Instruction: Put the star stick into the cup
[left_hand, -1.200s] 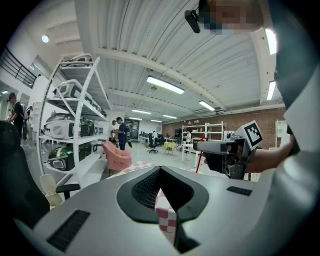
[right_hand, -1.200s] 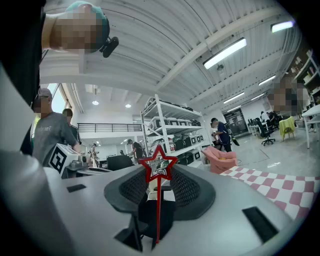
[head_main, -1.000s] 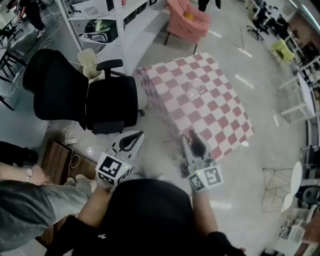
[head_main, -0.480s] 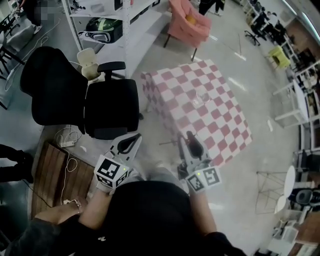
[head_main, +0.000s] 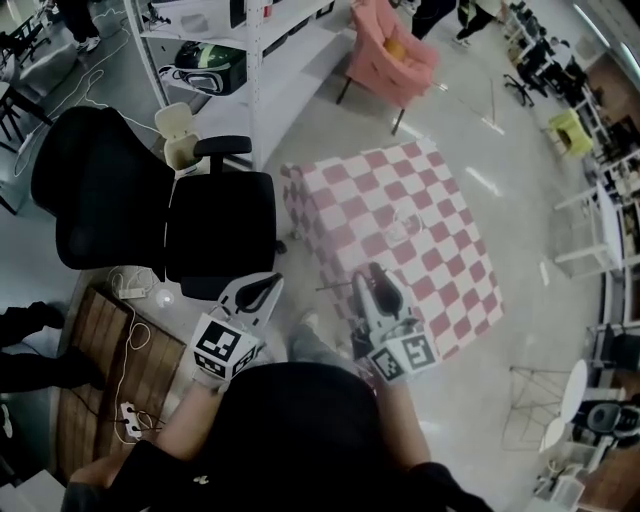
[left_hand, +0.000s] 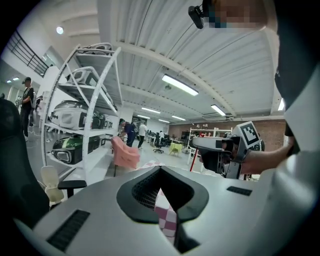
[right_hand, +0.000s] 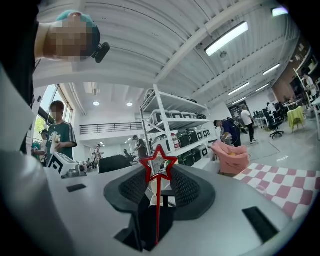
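Observation:
A table (head_main: 440, 270) with a pink and white checked cloth stands ahead of me in the head view, and a small clear cup (head_main: 404, 229) sits near its middle. My right gripper (head_main: 376, 288) is at the table's near edge, shut on the star stick (right_hand: 159, 162). The stick is a thin red rod with a red star outline, and it rises between the right gripper (right_hand: 159, 175) jaws. In the head view the star stick (head_main: 335, 287) shows only as a thin line pointing left. My left gripper (head_main: 262, 290) hovers off the table's left side. The left gripper (left_hand: 160, 172) holds nothing, its tips together.
A black office chair (head_main: 170, 210) stands left of the table, with white shelving (head_main: 230, 40) behind it. A pink armchair (head_main: 390, 55) is beyond the table. A wooden board with cables (head_main: 95, 370) lies on the floor at lower left. Other people stand in the background.
The table and cup sit lower in the head view than before. The person at lower left has moved mostly out of sight. Both grippers keep their places and grips.

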